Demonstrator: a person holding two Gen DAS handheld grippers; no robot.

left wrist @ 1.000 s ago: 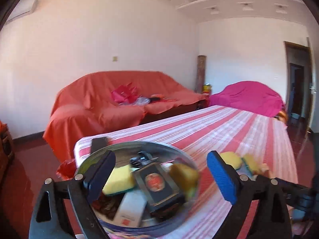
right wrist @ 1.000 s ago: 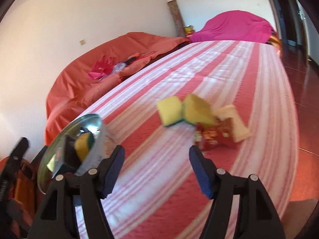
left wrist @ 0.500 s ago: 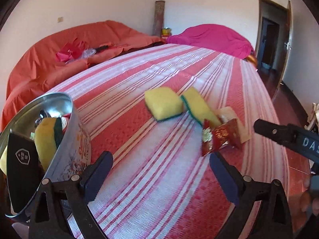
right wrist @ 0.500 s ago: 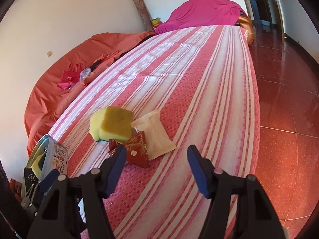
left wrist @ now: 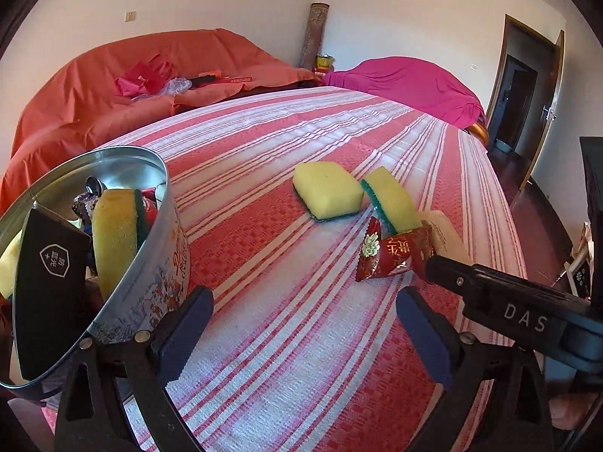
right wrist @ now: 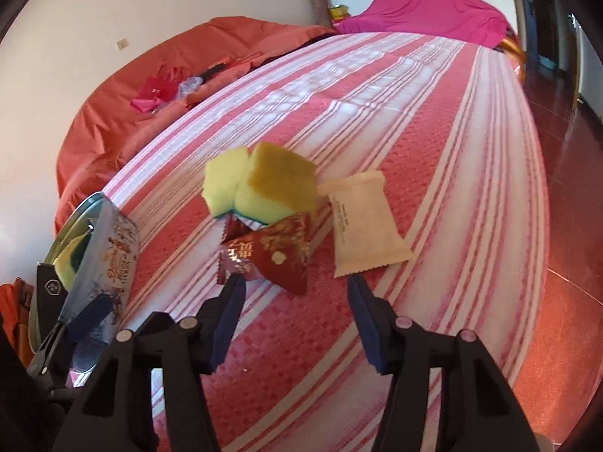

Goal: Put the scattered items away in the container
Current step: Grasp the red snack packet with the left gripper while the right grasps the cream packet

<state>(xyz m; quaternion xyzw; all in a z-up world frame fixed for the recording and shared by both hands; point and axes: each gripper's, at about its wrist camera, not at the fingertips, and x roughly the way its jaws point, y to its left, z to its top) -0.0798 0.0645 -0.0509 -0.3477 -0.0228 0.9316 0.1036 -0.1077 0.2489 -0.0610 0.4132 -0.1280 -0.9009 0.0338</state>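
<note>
In the left wrist view a round metal tin (left wrist: 166, 203) stands at the left, holding a yellow sponge, a black box and other items. My left gripper (left wrist: 305, 320) is open over bare cloth, its left finger beside the tin wall. Two yellow sponges (left wrist: 326, 190) (left wrist: 392, 197), a red snack packet (left wrist: 392, 254) and a cream packet (left wrist: 444, 233) lie together mid-table. My right gripper (right wrist: 296, 297) is open, and the near corner of the red packet (right wrist: 271, 252) lies between its fingertips. The cream packet (right wrist: 361, 222) sits just right of it, with the sponges (right wrist: 264, 184) behind.
The table (left wrist: 301, 358) wears a red and white striped cloth and drops off at the right to a dark red floor (right wrist: 565, 263). A sofa under an orange cover (left wrist: 113, 86) and a pink-covered seat (left wrist: 407, 83) stand behind. A doorway (left wrist: 520, 101) is at the far right.
The left view swung from the tin to the scattered items, leaving the tin at its left edge. The right gripper came down close to the red packet and its jaws narrowed somewhat.
</note>
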